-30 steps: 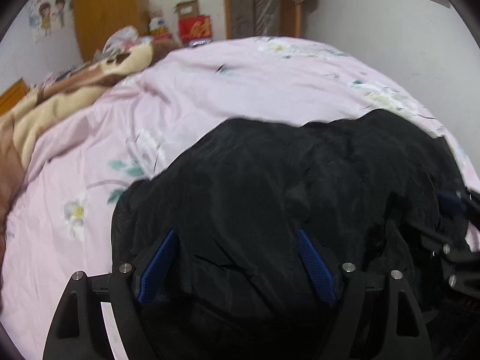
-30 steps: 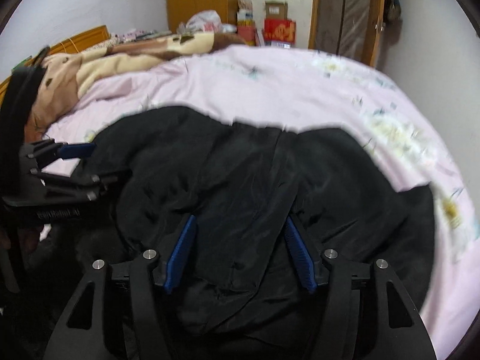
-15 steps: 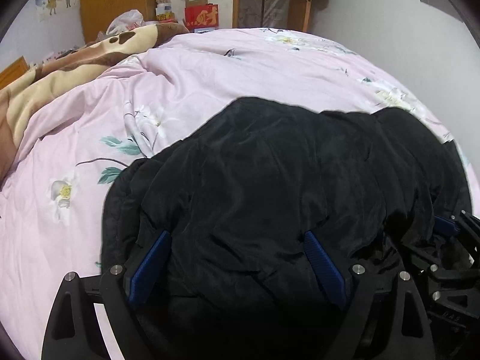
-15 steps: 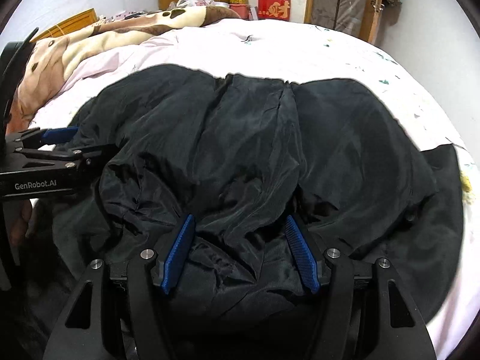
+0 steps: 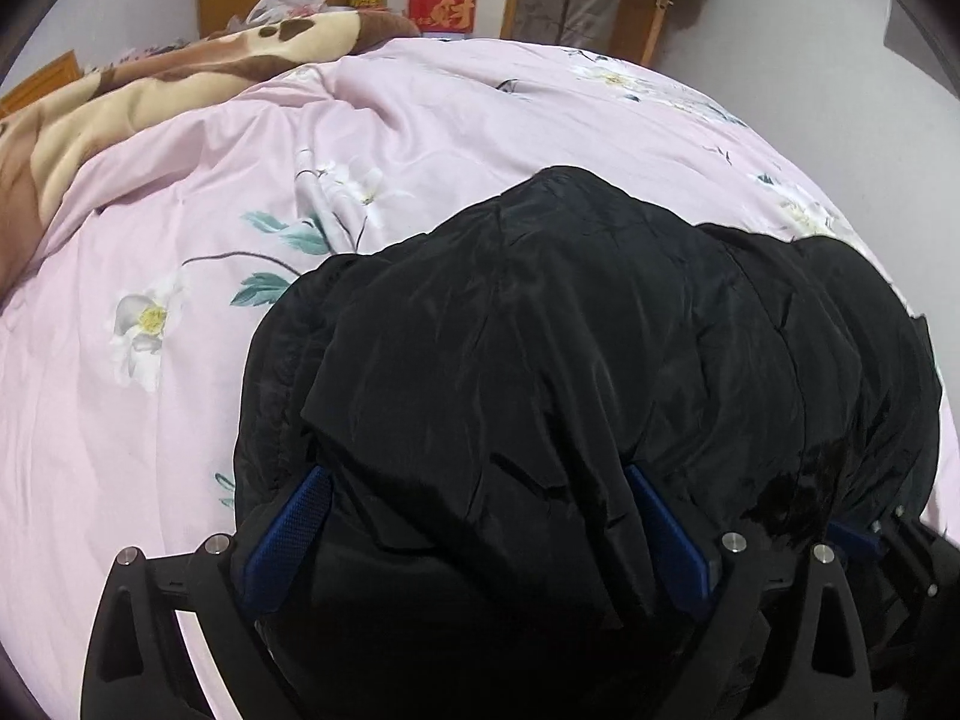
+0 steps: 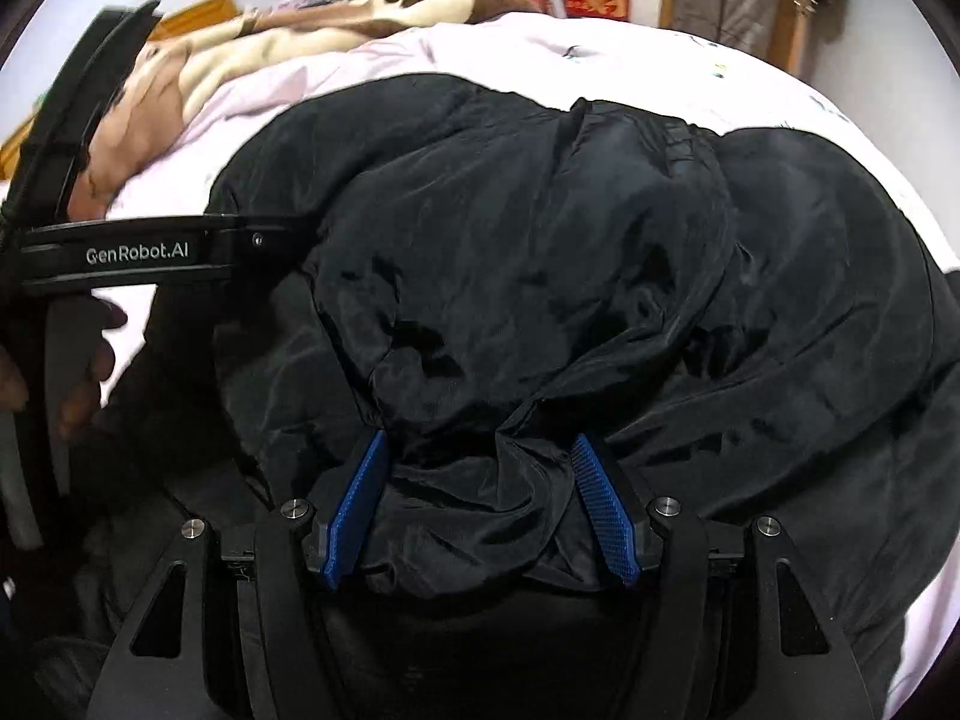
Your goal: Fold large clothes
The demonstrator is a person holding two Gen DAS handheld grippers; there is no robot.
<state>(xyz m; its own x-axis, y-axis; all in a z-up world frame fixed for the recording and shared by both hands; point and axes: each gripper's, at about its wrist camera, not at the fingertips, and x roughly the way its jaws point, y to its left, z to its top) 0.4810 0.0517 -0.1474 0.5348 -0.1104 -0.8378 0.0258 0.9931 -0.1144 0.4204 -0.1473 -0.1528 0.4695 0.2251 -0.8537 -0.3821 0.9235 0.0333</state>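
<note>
Opening left claw straddling black jacket, right claw clamped on jacket fold, pink bedspread.

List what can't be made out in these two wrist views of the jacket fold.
- Jacket: sleeves, zip and collar lost in dark folds, both views; near edge hidden by the grippers.
- Left gripper: jaws opening, fabric between; pad contact unclear.
- Right gripper: bunched fabric fills the jaws; fingertips buried.
- Hand: mostly behind the left gripper's frame, right view.
- Red box: print too small.
</note>
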